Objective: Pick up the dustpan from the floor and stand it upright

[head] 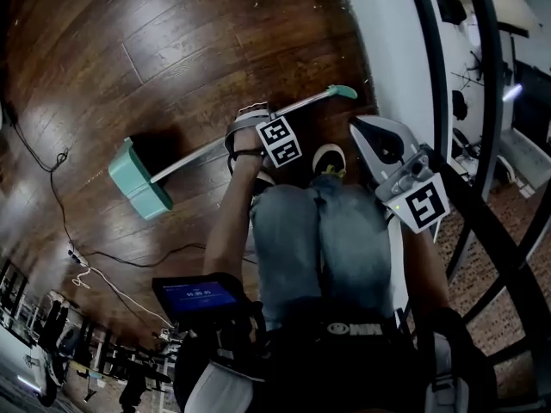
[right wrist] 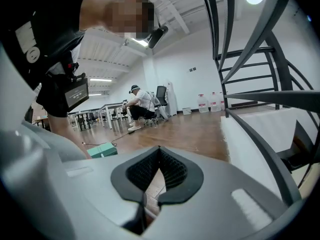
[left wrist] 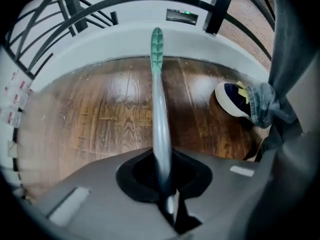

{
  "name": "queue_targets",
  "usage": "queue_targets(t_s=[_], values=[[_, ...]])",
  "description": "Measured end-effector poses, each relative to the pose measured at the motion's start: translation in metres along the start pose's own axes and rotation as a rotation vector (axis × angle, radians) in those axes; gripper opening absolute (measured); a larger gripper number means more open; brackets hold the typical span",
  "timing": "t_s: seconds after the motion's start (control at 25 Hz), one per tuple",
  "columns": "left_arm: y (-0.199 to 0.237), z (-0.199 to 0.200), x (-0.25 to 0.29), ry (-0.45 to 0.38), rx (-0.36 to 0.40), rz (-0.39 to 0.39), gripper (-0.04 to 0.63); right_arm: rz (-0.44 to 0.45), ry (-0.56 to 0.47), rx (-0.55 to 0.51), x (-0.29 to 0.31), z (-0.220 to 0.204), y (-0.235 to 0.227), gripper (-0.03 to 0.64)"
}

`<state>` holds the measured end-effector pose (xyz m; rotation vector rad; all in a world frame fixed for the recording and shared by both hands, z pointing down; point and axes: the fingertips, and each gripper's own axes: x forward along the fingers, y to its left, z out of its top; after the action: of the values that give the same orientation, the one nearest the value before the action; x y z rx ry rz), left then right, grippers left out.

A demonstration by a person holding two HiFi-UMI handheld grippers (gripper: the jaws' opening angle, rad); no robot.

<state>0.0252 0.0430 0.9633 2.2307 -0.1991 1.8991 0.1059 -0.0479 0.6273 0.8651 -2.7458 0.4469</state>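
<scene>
Dustpan (head: 139, 181) lies flat on the wooden floor (head: 129, 41), teal pan at centre left, its grey handle (head: 194, 157) slanting toward the upper right. We have the left gripper (head: 250, 136) pointing down, jaws clenched on the handle near its middle, a fair lever, we judge, for tipping it upright. The right gripper (head: 374, 140) hangs idle at right, jaws together on nothing. A shoe (head: 329, 157) sits just beside the handle. The white stair base (head: 387, 50) and black railing (head: 439, 101) crowd its tip, and a cable (head: 60, 157) trails at left.
</scene>
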Motion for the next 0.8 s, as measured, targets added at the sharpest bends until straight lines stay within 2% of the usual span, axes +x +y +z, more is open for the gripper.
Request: queue_targets(t_s=[0.12, 0.2, 0.32, 0.44, 0.6, 0.72, 0.8], values=[[0.0, 0.002, -0.011, -0.028, -0.052, -0.012, 0.041, -0.006, 0.007, -0.004, -0.007, 0.008, -0.002, 0.003], [0.011, 0.011, -0.045, -0.081, -0.08, 0.037, 0.041, -0.014, 0.008, -0.002, -0.015, 0.025, -0.002, 0.003], [0.039, 0.027, -0.14, -0.214, -0.169, 0.146, 0.04, -0.008, -0.007, -0.002, -0.032, 0.079, 0.014, 0.003], [0.066, 0.039, -0.251, -0.382, -0.246, 0.267, 0.04, 0.015, -0.023, -0.021, -0.053, 0.15, 0.048, 0.003], [0.088, 0.049, -0.377, -0.669, -0.374, 0.422, 0.037, 0.063, -0.038, -0.056, -0.069, 0.224, 0.094, 0.003], [0.095, 0.035, -0.446, -0.878, -0.496, 0.546, 0.035, 0.11, -0.036, -0.096, -0.069, 0.246, 0.12, 0.003], [0.09, 0.023, -0.474, -0.988, -0.553, 0.597, 0.037, 0.134, -0.032, -0.118, -0.065, 0.246, 0.136, 0.003]])
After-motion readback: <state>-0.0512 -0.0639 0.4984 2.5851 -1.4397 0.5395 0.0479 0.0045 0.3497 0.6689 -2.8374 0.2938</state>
